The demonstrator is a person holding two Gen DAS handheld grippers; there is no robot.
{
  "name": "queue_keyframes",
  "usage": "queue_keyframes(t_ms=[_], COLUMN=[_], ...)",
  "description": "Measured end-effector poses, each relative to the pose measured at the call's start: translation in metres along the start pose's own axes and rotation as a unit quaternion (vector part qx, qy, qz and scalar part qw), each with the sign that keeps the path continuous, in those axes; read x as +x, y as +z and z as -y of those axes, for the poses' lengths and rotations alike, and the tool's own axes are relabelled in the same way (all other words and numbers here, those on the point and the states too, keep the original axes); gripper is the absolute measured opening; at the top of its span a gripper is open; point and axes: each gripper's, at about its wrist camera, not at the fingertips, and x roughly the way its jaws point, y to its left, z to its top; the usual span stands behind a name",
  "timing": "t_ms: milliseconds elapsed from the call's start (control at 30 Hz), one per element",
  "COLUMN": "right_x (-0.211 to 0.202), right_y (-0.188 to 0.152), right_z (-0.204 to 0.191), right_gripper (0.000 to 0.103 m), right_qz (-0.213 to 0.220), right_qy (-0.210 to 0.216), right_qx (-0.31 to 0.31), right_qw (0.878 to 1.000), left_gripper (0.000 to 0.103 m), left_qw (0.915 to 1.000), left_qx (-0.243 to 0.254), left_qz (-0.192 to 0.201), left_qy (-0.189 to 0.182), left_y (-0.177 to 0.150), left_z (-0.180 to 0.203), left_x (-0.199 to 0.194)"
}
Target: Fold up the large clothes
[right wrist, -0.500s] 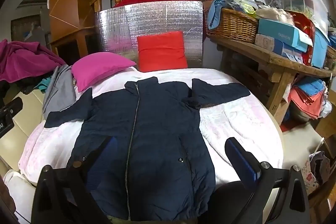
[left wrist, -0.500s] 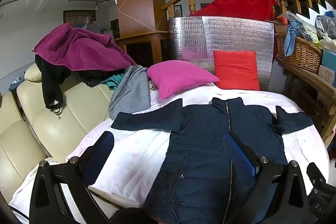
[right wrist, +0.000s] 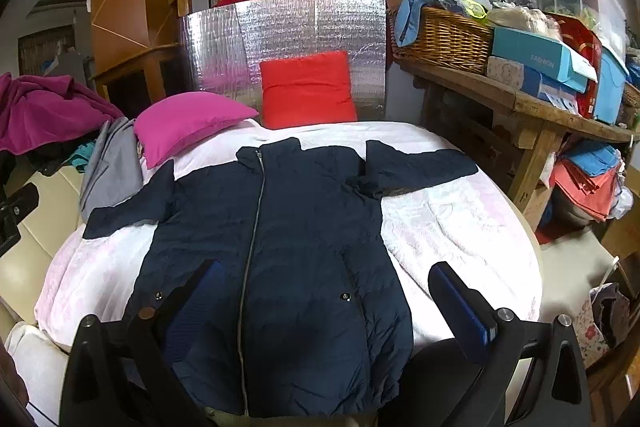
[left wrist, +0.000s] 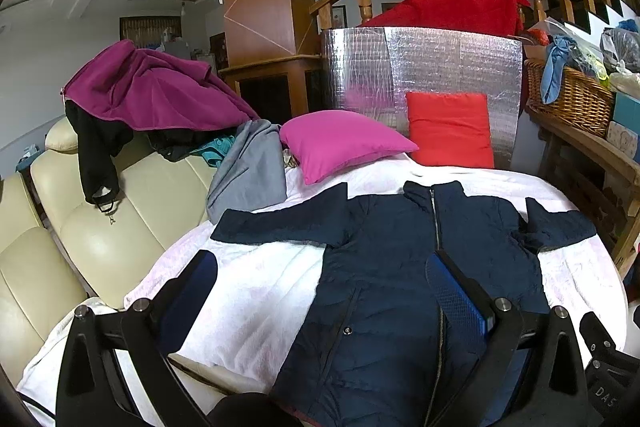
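The navy quilted jacket (right wrist: 280, 247) lies face up and zipped, filling the lower centre of the right wrist view, both sleeves spread toward the frame's left and right edges. It looks puffy and light, soft rather than stiff, with a smooth shell that may slide — so the cuffs, hem corners or shoulder seams seem the surest places to pinch. The left tongs (left wrist: 320, 291) and right tongs (right wrist: 324, 295) both hang open above the hem, gripping nothing. The jacket rests on a pale pink blanket (right wrist: 460, 219) over a soft round surface, likely giving under pressure. A pink cushion (right wrist: 188, 119) and red cushion (right wrist: 308, 91) sit at upper centre; a cluttered wooden bench (right wrist: 540, 107) runs along the right.
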Motion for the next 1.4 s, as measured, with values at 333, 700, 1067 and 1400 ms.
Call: queue_keyframes(t_ms=[333,700,1067,1400], right_x=[0.002,0.007,0.014,0.053], right_y=[-0.002,-0.002,-0.001,0.028], right_z=[0.000,0.000,0.001,0.035], right_gripper=[0.103,0.103,0.103,0.103], right_qz=[-0.005,-0.020,-0.020,-0.004], right_qy=[0.000,-0.003,-0.012,0.006], right_qx=[0.001,0.007,0.006,0.051], right_qw=[1.000,1.000,1.000,0.999], left_gripper=[0.103,0.103,0.103,0.103], left_qw=[1.0000,1.0000,0.9999,0.9960], left_qx=[0.000,0.001,0.003,0.021], left_qz=[-0.003,-0.008,-0.014,-0.079], left_qy=[0.000,0.000,0.001,-0.034], left_y=[-0.002,-0.004,-0.006,-0.007], left_z=[-0.001,-0.003,-0.003,0.010], left_x=[0.002,0.007,0.014,0.071])
